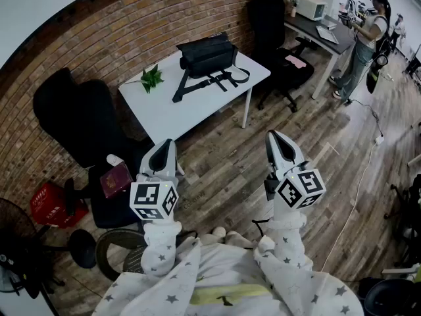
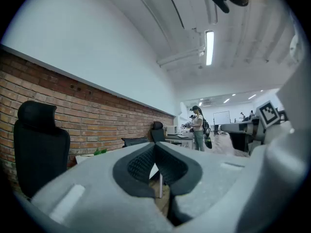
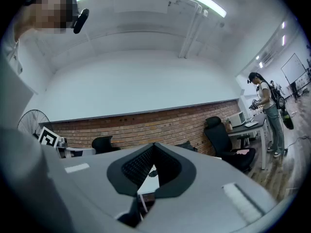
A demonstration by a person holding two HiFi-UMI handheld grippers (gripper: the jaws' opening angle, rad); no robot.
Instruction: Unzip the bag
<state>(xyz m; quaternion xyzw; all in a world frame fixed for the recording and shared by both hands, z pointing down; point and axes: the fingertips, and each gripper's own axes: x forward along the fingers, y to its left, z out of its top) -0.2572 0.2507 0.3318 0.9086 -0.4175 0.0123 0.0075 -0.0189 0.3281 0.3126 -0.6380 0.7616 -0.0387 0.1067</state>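
While we stand back from the bench [image 1: 164, 114], both tongs are held out empty. The left tongs [image 1: 166, 149] and the right tongs [image 1: 276, 140] each have their jaws pressed together with nothing between them.

We find the bag [image 1: 207, 52], black and closed so far as we can judge, on the bench's far half. Its strap [image 1: 197, 83] trails over the bench's middle toward the near edge. The bag's long axis runs along the bench's far side, crosswise to the way both tongs point. It lies ahead of the tongs and well apart from them, between their two lines and somewhat nearer the left.

A green sprig [image 1: 152, 78] sits at the bench's left corner.

The zip pull is too small to make out, so we cannot say at which end it sits. In our judgement unzipping has not begun and the approach comes first.
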